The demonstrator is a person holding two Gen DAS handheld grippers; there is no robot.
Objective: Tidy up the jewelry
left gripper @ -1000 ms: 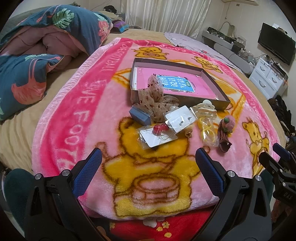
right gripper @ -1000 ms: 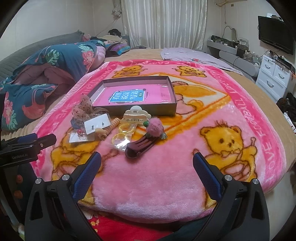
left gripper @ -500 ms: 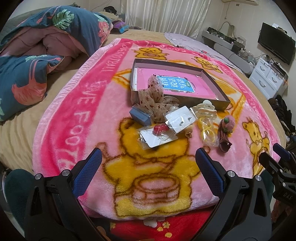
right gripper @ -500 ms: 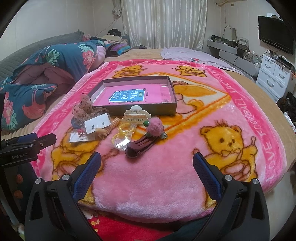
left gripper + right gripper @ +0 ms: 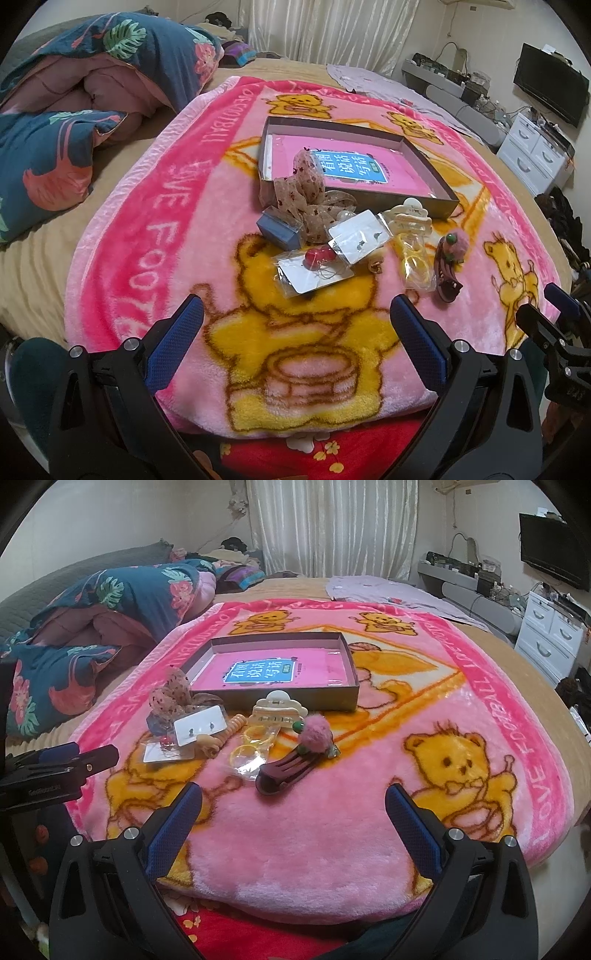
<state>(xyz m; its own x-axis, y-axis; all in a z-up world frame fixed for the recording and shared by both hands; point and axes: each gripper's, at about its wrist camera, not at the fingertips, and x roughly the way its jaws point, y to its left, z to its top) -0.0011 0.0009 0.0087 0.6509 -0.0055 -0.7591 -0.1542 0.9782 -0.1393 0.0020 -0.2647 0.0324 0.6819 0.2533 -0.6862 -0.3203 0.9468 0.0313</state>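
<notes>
Nothing has shifted since the earlier frames: jewelry lot, light, small, carded earrings point(image 5: 360, 238) slippery in film, take by card edge, lies on blanket point(image 5: 332, 830) before empty box point(image 5: 347, 657); left gripper point(image 5: 295, 332), right gripper point(image 5: 293, 810) both spread, unladen.

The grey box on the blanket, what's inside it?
Inside the grey box lies a pink book with a blue label. No jewelry is in it. The book covers the bottom, so anything underneath cannot be seen.
</notes>
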